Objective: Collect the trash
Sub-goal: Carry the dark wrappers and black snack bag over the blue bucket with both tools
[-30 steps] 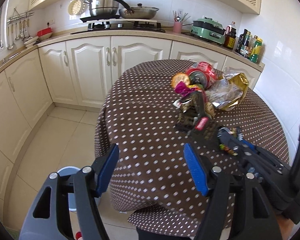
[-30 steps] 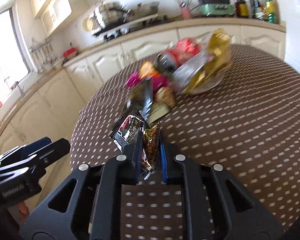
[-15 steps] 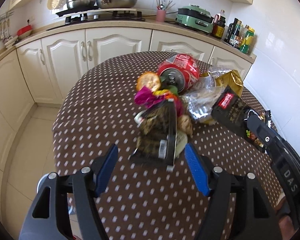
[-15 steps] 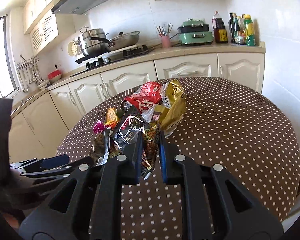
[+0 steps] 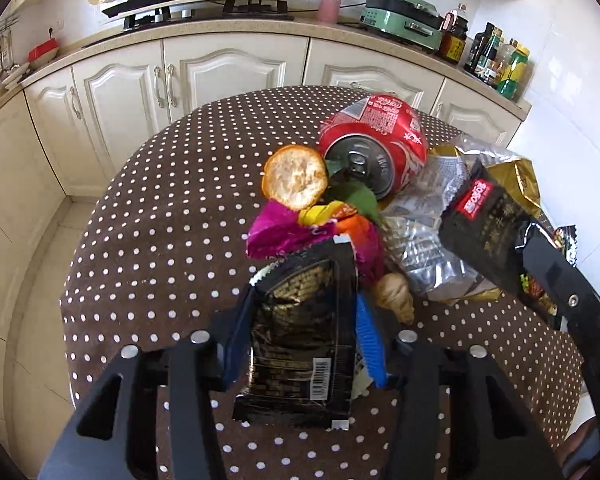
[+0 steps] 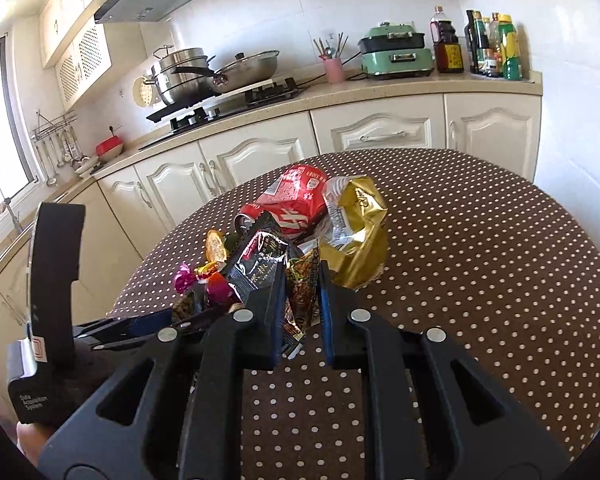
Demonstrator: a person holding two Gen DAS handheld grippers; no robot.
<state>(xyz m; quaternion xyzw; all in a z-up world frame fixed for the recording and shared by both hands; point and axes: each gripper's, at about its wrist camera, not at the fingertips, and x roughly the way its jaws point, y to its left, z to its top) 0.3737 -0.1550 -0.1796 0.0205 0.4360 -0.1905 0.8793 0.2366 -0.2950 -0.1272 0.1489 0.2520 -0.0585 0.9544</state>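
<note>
Left gripper (image 5: 300, 320): I read its jaws as closing on a black-and-gold wrapper (image 5: 300, 352) that lies between the blue pads; the pads sit at the wrapper's edges, but I cannot tell whether they press on it yet.
Black-and-gold wrapper: flat on the table at the near end of the pile, at 6 o'clock in the left wrist view, barcode toward me.
Right gripper (image 6: 302, 300): narrow, clamped on two snack packets – a black packet (image 6: 256, 264) at the left finger and a dark, mottled one (image 6: 300, 296) between the pads, both lifted clear of the cloth.
Trash pile: mid-table, toward 12 o'clock from both grippers.
Red can (image 5: 376, 148): on its side, top end facing the left camera, at the far side of the pile.
Gold foil bag (image 6: 356, 236): crumpled, touching the can, at 1 o'clock from my right gripper.
Orange peel (image 5: 294, 176): just beside the can, at its 9 o'clock in the left view.
Magenta wrapper (image 5: 276, 232): just past the black-and-gold wrapper, at 12 o'clock from the left gripper.
Ginger piece (image 5: 396, 292): just beside the left gripper's right pad, at 3 o'clock.
Table (image 6: 480, 280): round, brown cloth with white dots – the trash rests on it.
Background: cream cabinets (image 6: 260, 156) and a counter with pots (image 6: 188, 72) at 12 o'clock.
</note>
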